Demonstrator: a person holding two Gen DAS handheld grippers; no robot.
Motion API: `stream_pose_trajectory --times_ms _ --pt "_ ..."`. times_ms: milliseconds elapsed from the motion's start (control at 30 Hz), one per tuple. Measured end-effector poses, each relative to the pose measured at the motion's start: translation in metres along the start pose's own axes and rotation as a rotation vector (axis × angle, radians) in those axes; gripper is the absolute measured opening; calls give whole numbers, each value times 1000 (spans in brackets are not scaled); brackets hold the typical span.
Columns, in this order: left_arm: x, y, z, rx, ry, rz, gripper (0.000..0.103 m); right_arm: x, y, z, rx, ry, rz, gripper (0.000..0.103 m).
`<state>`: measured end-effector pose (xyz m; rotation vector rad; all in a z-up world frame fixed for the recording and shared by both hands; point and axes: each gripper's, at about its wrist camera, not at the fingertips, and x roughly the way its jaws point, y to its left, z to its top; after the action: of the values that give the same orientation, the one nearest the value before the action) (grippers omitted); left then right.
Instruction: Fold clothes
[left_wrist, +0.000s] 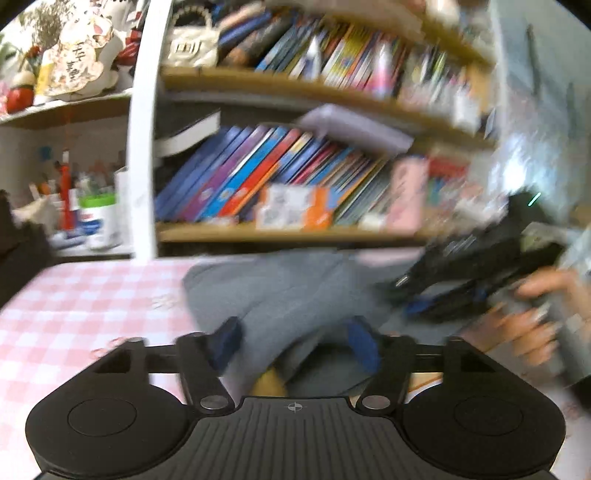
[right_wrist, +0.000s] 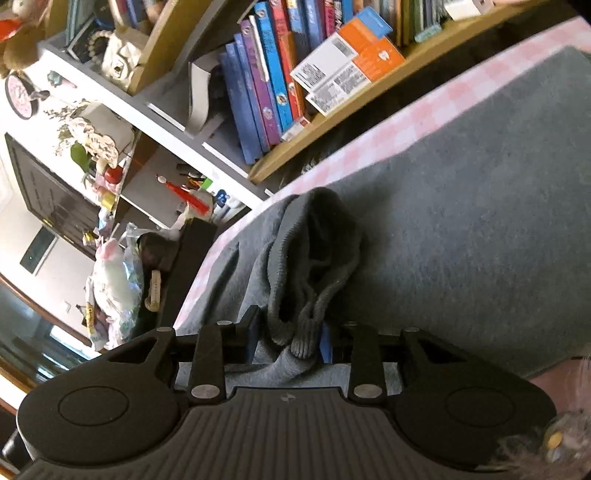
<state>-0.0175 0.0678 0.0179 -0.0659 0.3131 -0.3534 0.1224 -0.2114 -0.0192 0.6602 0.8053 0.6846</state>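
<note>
- Grey sweater (right_wrist: 461, 206) lies spread on the pink checked tablecloth (right_wrist: 373, 136), just ahead of both grippers; laid flat, it looks ready to fold.
- Right gripper (right_wrist: 290, 338) pinches the ribbed cuff (right_wrist: 295, 325), so the sleeve can be carried over the body, I think.
- Left gripper (left_wrist: 295, 341) is spread apart over grey cloth, gripping nothing.
- Left view is blurry; the yellow patch (left_wrist: 271, 382) below its fingers is hard to make out.
- Bookshelf (right_wrist: 332, 122) stands beyond.

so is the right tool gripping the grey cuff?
Yes, the right tool has the ribbed grey cuff pinched between its fingers.
</note>
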Motion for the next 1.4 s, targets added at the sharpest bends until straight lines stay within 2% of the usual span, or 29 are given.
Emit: stream_pose_trajectory --times_ms 100,167,233,300,333,367,400,500,567,667,833,867,933,967,1000,1067,1167,1300,1400 --pt "-14 11 3 -108 -111 -120 75 -6 5 0 -48 -30 -50 52" --pt "-21 20 3 -202 -175 -166 74 -13 16 -1 -132 -120 -108 53" --pt "-17 32 1 -340 -186 -183 72 -21 26 -2 -217 -210 -167 53" --pt "-7 40 -3 -434 -143 -146 68 -14 30 -4 -277 -190 -178 52" --pt "-2 42 -4 -451 -123 -126 61 -10 32 -5 -307 -179 -184 51" --pt "1 43 -4 -458 -103 -112 56 -6 35 -6 -336 -168 -189 42" --pt "4 43 -5 -459 -87 -101 55 -2 37 -7 -366 -157 -194 31" --pt "9 43 -7 -453 -46 -67 55 9 43 -10 -455 -123 -210 15" --pt "11 45 -9 -452 -27 -47 55 17 47 -12 -515 -100 -221 14" --pt "13 48 -12 -461 1 -21 56 18 27 -6 -427 -78 -179 14" --pt "10 49 -13 -464 -19 0 63 7 19 -4 -353 -100 -122 15" --pt "10 48 -12 -452 -16 19 68 3 21 -3 -346 -109 -120 16" --pt "9 44 -11 -422 -12 53 70 -5 24 -2 -346 -137 -128 23" --pt "9 42 -10 -407 -12 60 72 -10 28 0 -351 -152 -138 32" --pt "8 40 -9 -393 -17 57 75 -15 30 -1 -356 -168 -150 38" --pt "5 36 -7 -369 -33 48 84 -27 32 -3 -366 -195 -170 40" --pt "1 31 -5 -348 -59 26 93 -46 30 -10 -375 -230 -199 51" --pt "-2 29 -3 -353 -71 4 100 -72 22 -25 -365 -267 -267 63" --pt "-4 27 -3 -350 -77 -2 102 -93 15 -37 -360 -274 -333 67"
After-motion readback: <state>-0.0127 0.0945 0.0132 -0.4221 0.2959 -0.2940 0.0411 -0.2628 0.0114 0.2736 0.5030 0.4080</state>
